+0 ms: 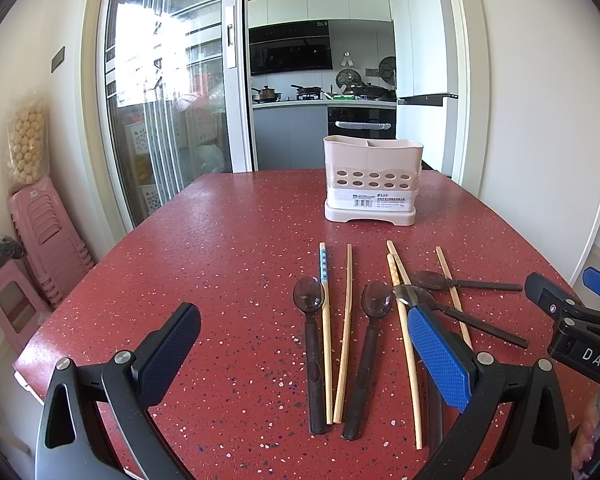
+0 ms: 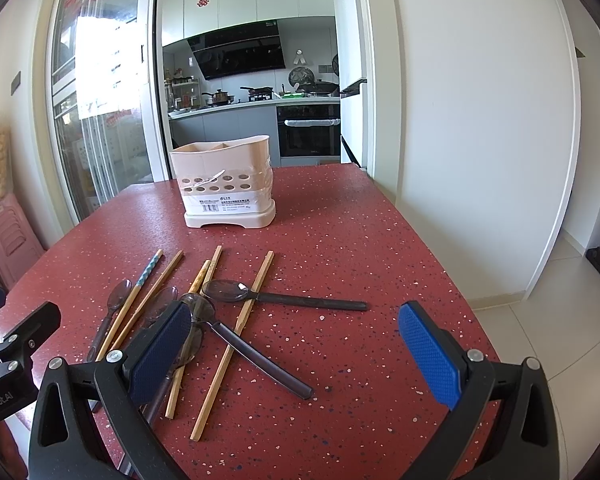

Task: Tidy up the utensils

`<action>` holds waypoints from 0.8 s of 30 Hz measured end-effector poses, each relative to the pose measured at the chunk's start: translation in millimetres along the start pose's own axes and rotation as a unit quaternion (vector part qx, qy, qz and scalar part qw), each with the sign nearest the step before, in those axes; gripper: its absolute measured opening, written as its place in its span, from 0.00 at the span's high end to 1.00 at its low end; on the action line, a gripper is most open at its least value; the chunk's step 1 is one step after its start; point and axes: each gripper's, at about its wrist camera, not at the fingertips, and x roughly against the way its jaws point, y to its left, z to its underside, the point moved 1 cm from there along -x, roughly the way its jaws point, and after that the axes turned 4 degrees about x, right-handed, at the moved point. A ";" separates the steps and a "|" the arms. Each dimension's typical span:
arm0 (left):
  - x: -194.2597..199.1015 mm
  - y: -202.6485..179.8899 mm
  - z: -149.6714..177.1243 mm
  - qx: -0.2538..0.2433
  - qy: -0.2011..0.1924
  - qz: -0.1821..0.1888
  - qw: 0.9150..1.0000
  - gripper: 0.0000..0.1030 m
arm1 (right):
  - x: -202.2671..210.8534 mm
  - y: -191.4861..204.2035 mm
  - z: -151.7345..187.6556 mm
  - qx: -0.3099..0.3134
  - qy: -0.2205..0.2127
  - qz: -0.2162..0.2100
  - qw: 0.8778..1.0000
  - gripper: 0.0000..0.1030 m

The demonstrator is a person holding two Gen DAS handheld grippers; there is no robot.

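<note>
Both grippers are hovering low over the table, jaws spread wide, gripping nothing: left gripper, right gripper. Spoons and chopsticks are lying loose on the near side, some crossing: one spoon is resting across a chopstick. Holder is standing upright farther back, well apart from the pile, its compartments looking bare.
</note>
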 end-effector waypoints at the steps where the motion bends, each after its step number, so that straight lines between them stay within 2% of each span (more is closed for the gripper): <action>1: 0.0 0.2 0.4 0.000 0.001 -0.001 1.000 0.00 | -0.1 -0.1 0.0 0.000 0.000 0.000 1.000 0.00; 8: -8.3 6.3 0.4 -0.011 0.023 -0.006 1.000 0.00 | -3.5 6.8 -1.3 0.015 0.016 -0.022 1.000 0.00; 13: -29.5 24.0 -3.8 0.000 0.074 0.001 0.997 0.00 | -15.5 9.1 -10.8 0.061 0.043 -0.058 0.996 0.00; 15: -39.3 31.2 -6.1 0.005 0.096 0.011 0.995 0.00 | -23.0 12.5 -16.1 0.099 0.059 -0.070 0.991 0.00; 19: -57.7 37.9 -7.5 0.000 0.129 0.014 0.991 0.00 | -39.7 14.6 -26.6 0.172 0.095 -0.094 0.976 0.00; 21: -67.9 40.5 -6.7 -0.006 0.151 0.003 0.988 0.00 | -51.3 18.5 -30.4 0.216 0.119 -0.100 0.964 0.00; 24: -79.7 43.6 -5.1 -0.006 0.174 0.006 0.985 0.00 | -62.7 25.3 -33.6 0.268 0.142 -0.115 0.946 0.01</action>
